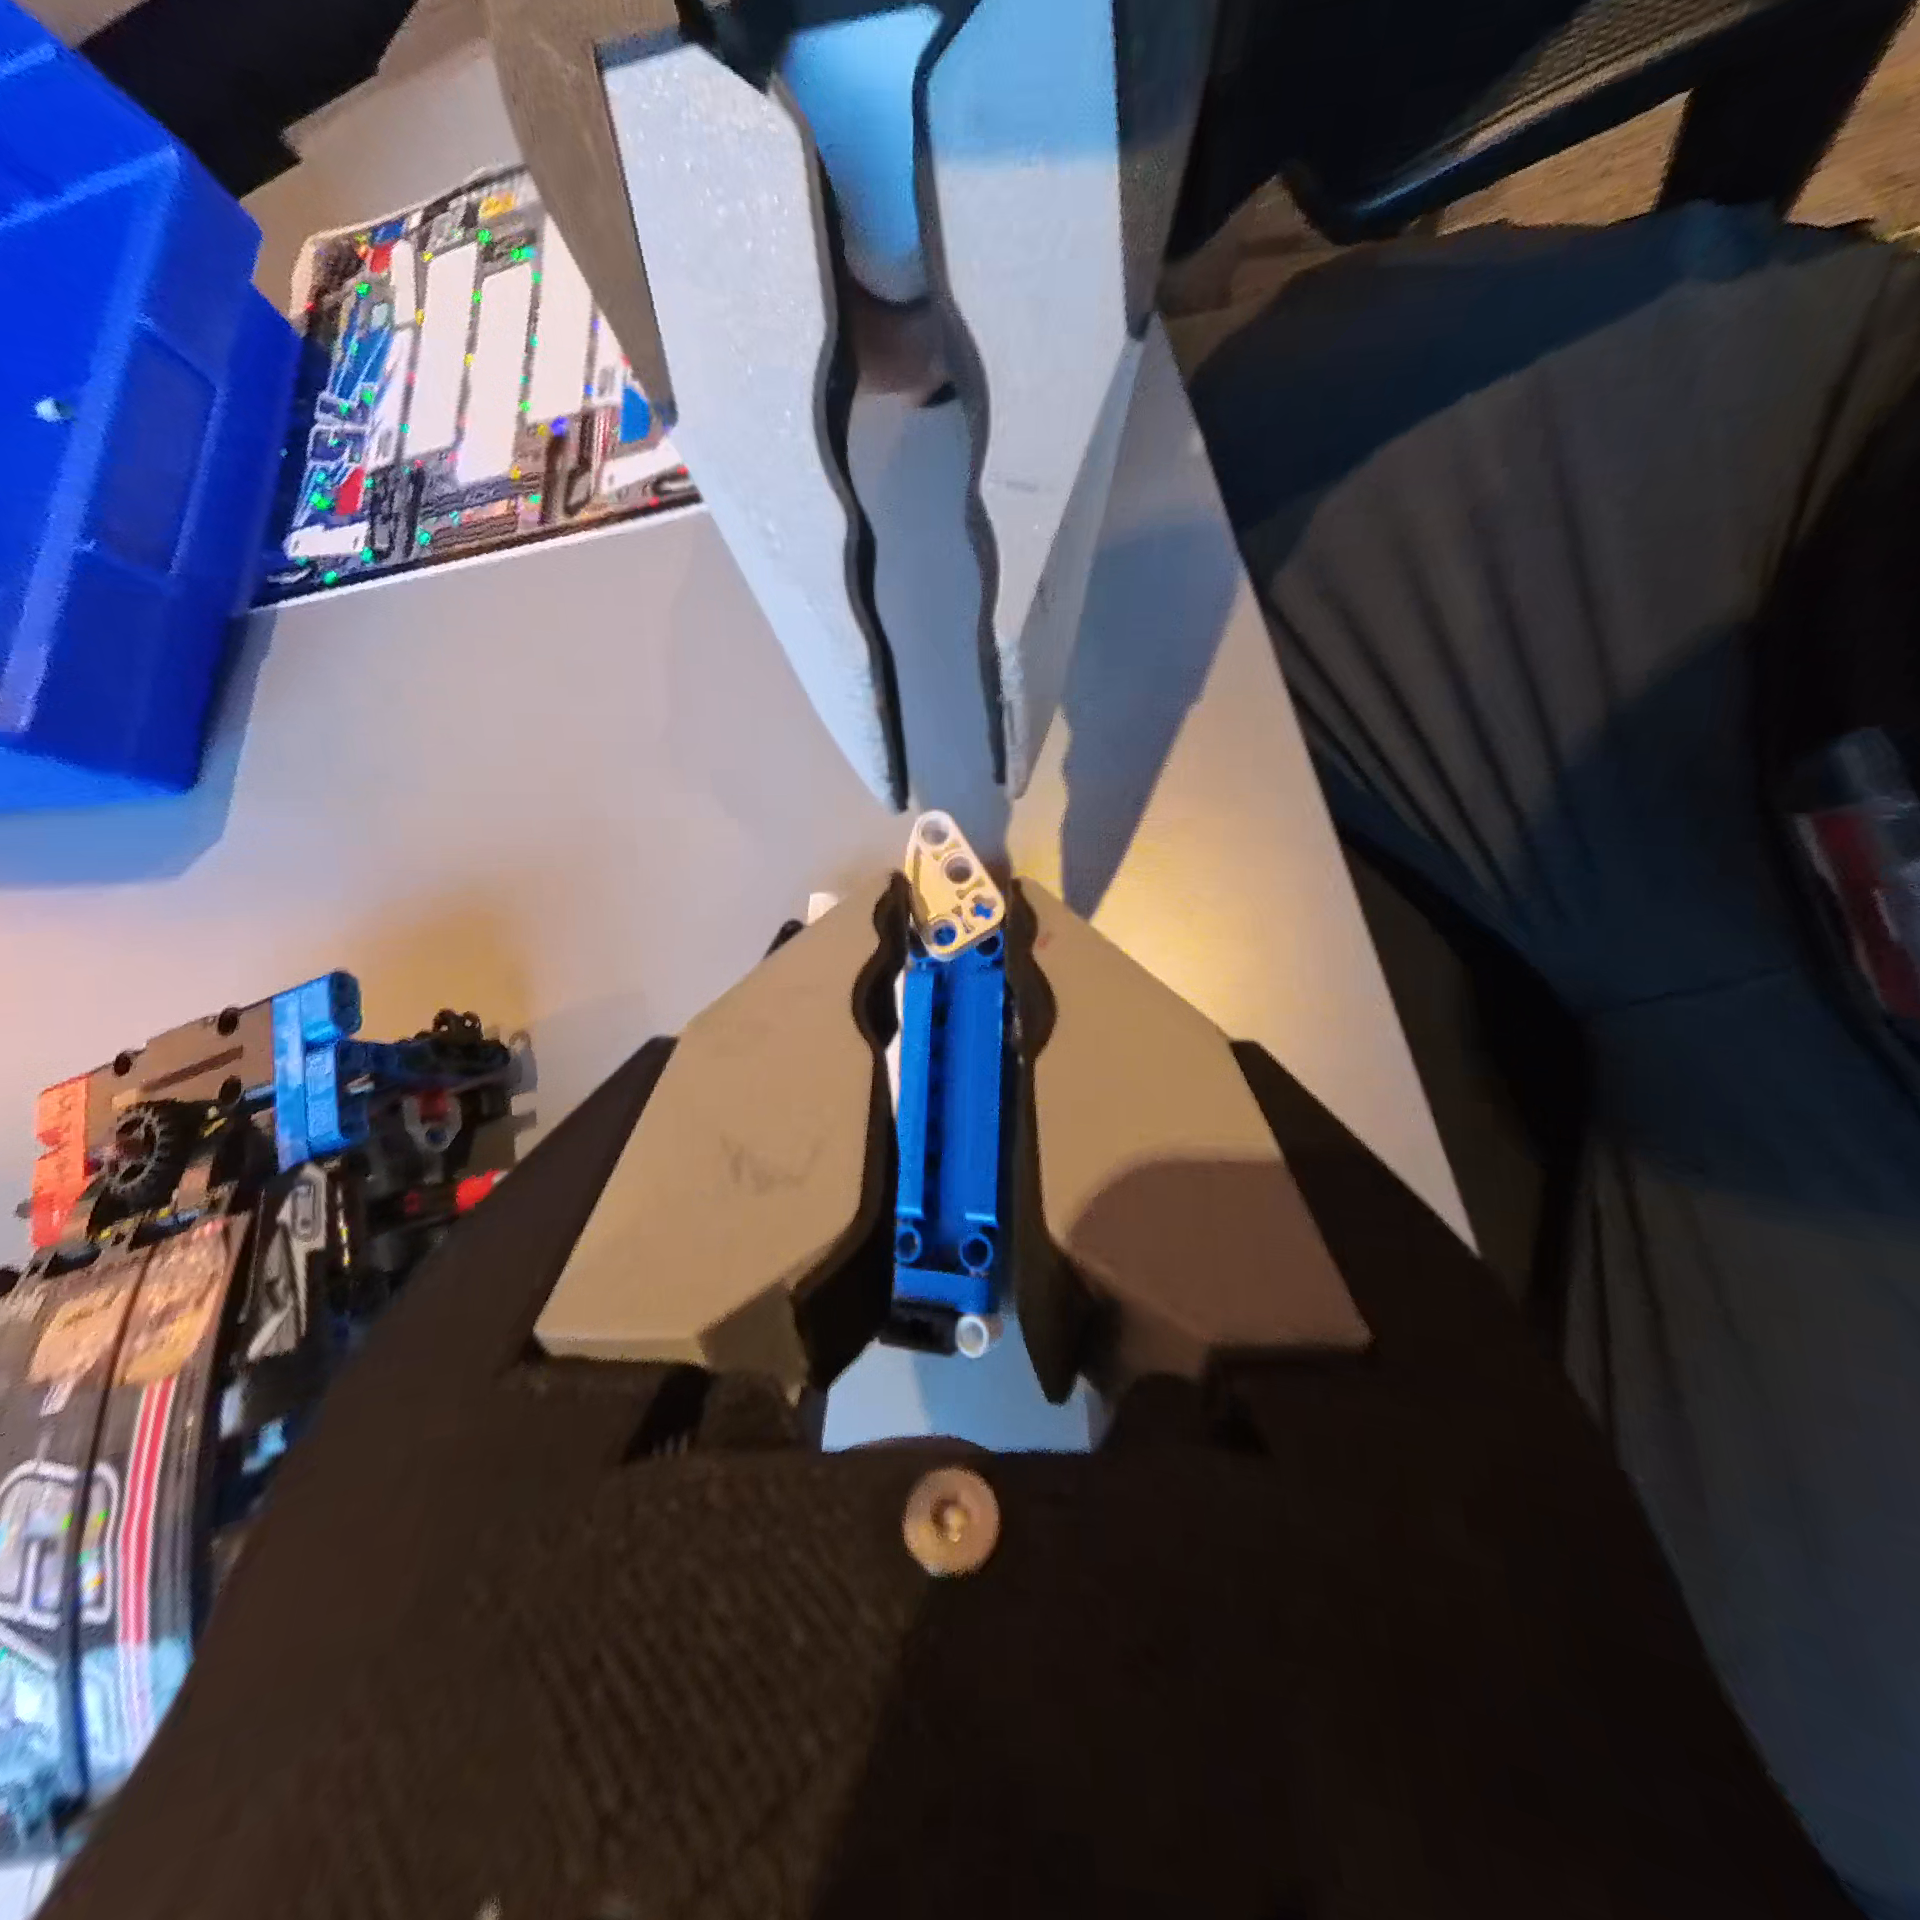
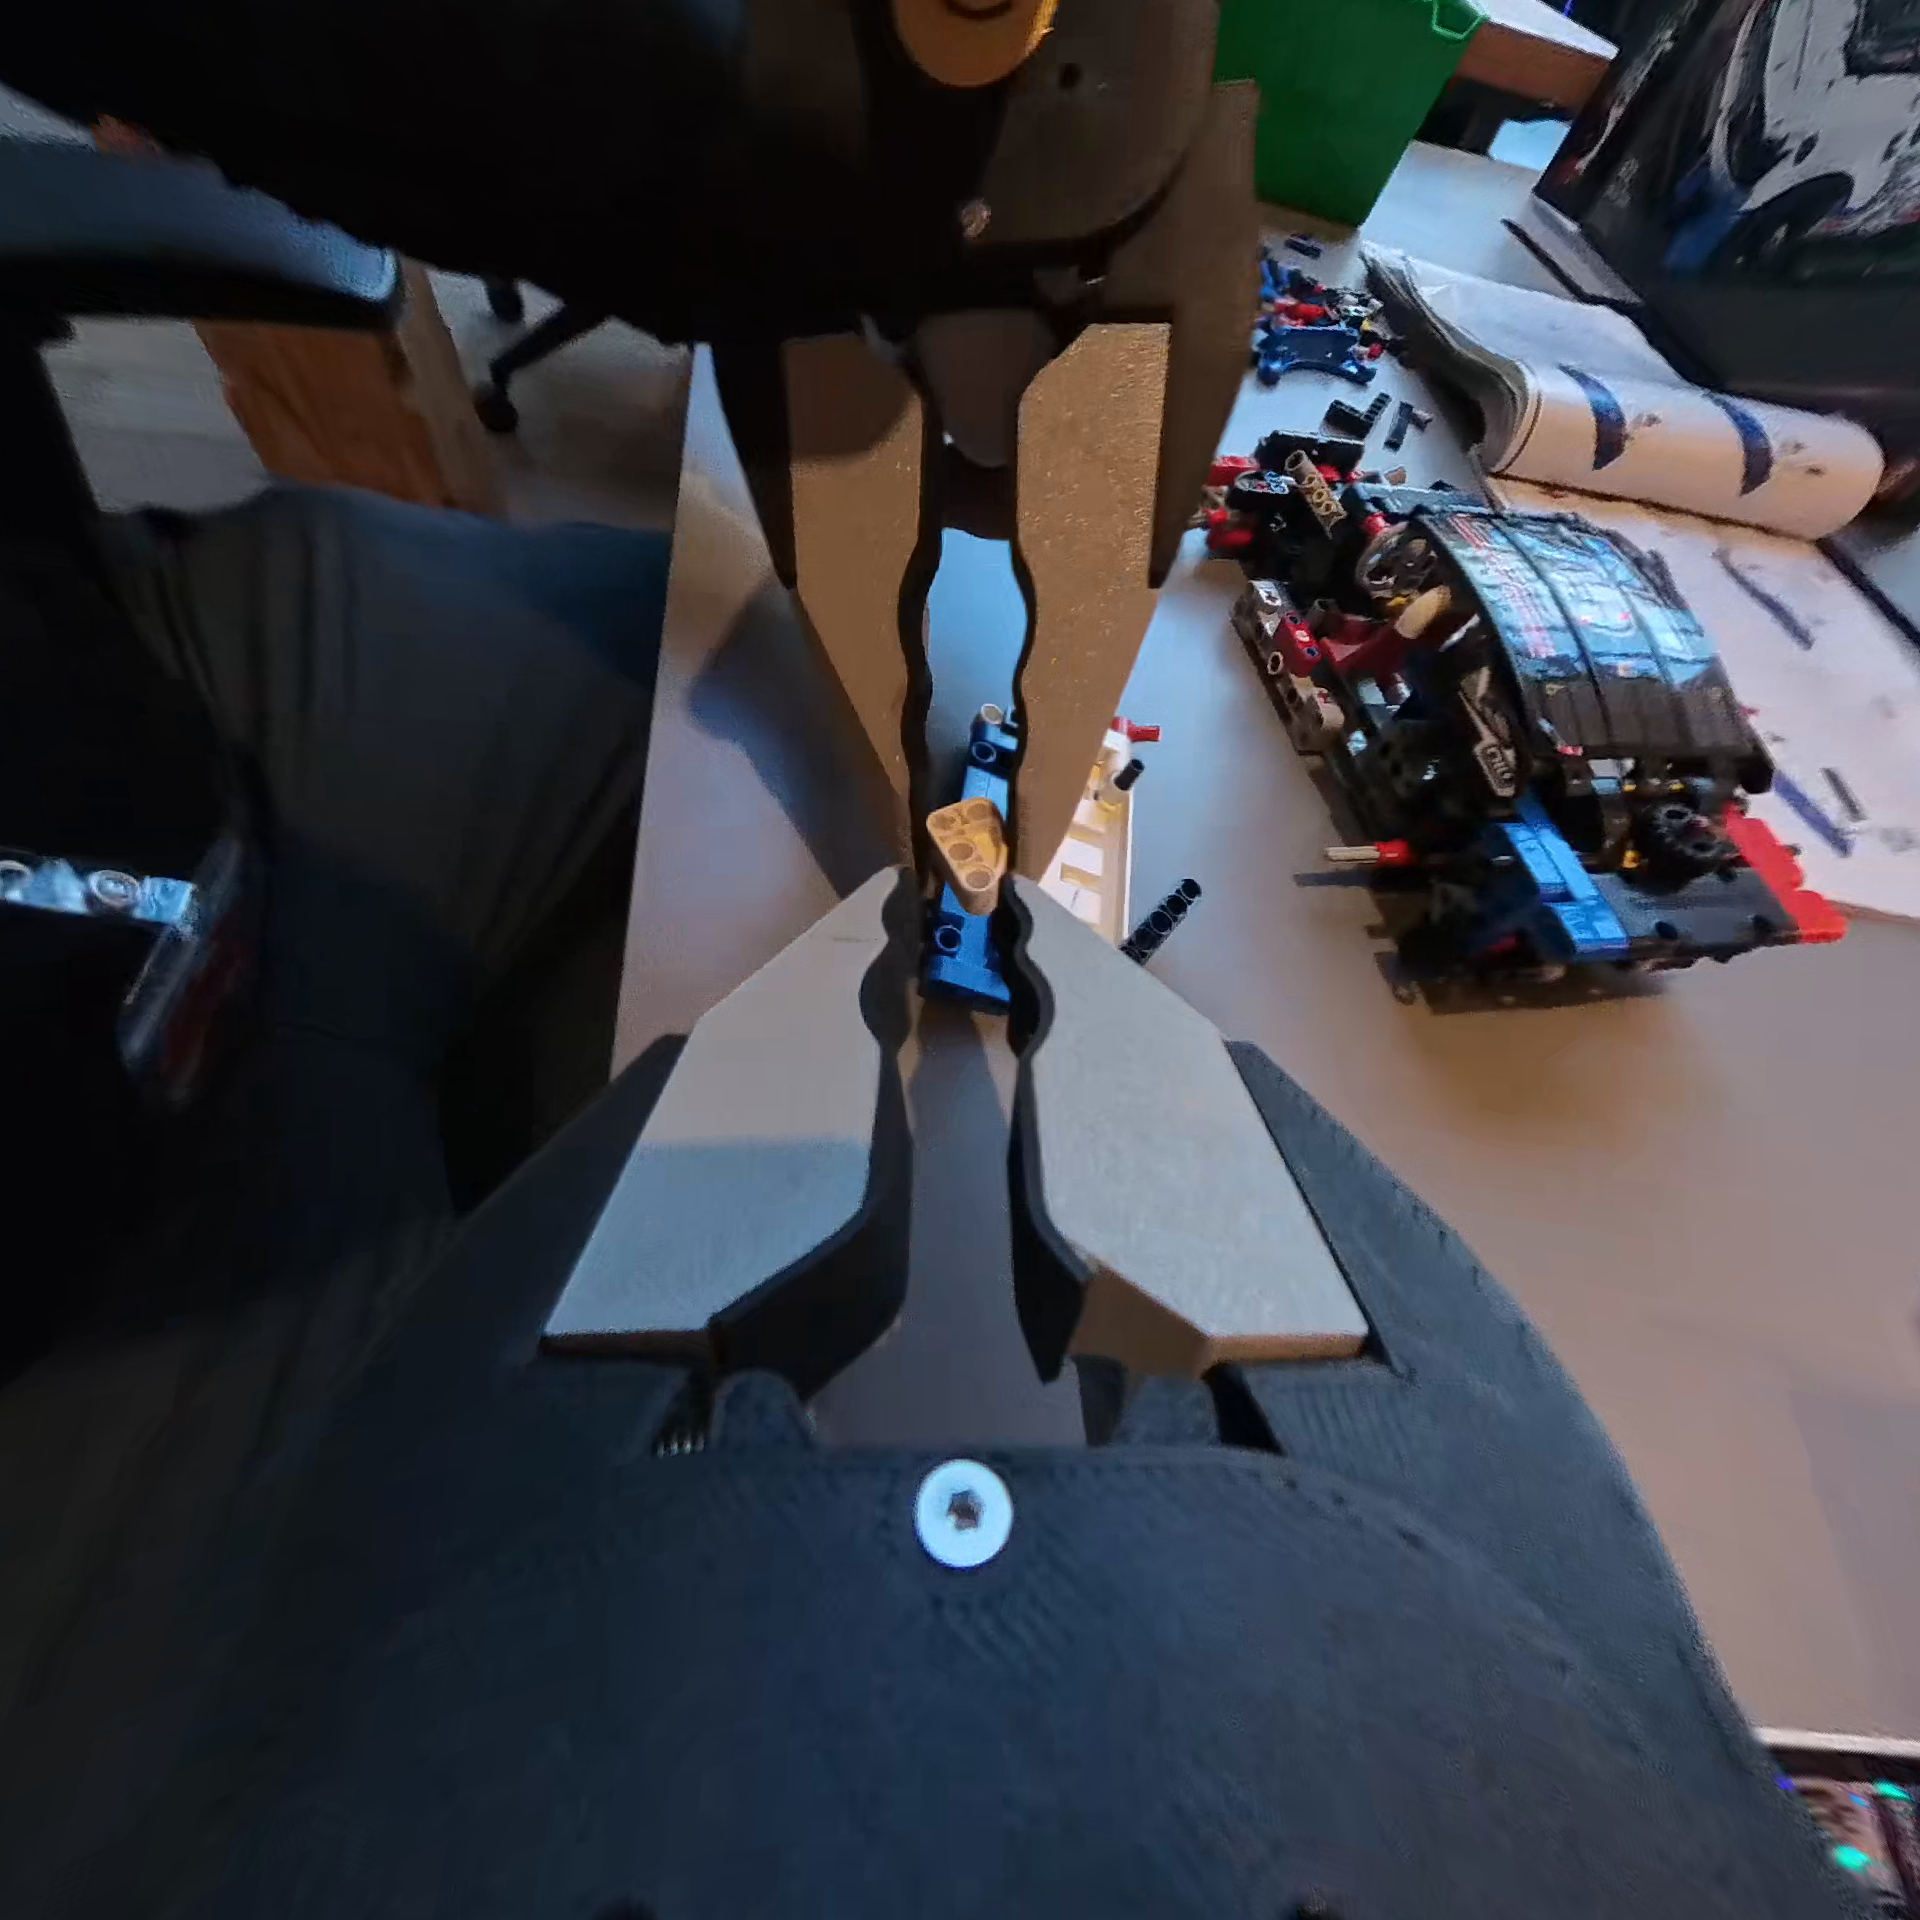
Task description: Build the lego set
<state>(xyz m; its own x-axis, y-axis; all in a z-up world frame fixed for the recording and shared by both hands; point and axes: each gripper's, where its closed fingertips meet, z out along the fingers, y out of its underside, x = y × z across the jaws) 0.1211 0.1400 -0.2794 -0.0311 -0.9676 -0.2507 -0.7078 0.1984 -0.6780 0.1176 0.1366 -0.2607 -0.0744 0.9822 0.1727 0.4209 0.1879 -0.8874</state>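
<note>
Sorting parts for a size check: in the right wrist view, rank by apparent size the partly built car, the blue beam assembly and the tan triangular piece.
1. partly built car
2. blue beam assembly, partly hidden by fingers
3. tan triangular piece

Apparent size only; the car lies farther away.

Pretty tight in the middle: the two grippers sit tip to tip, the left gripper (image 1: 951, 894) clamped on a blue beam assembly (image 1: 951, 1101) that fills its slot, and the right gripper (image 2: 961, 894) closed to a narrow slit right at the small tan triangular piece (image 2: 966, 847), so nothing else fits between them. In the right wrist view, the half-built car (image 2: 1538, 748) blocks the right side, with loose black parts (image 2: 1158, 920) and the open instruction booklet (image 2: 1662, 416) farther back. Bare table (image 2: 1455, 1247) near right is open. In the left wrist view a blue bin (image 1: 114, 468) and sticker sheet (image 1: 468, 384) crowd the far left; table between them and the car is free.
</note>
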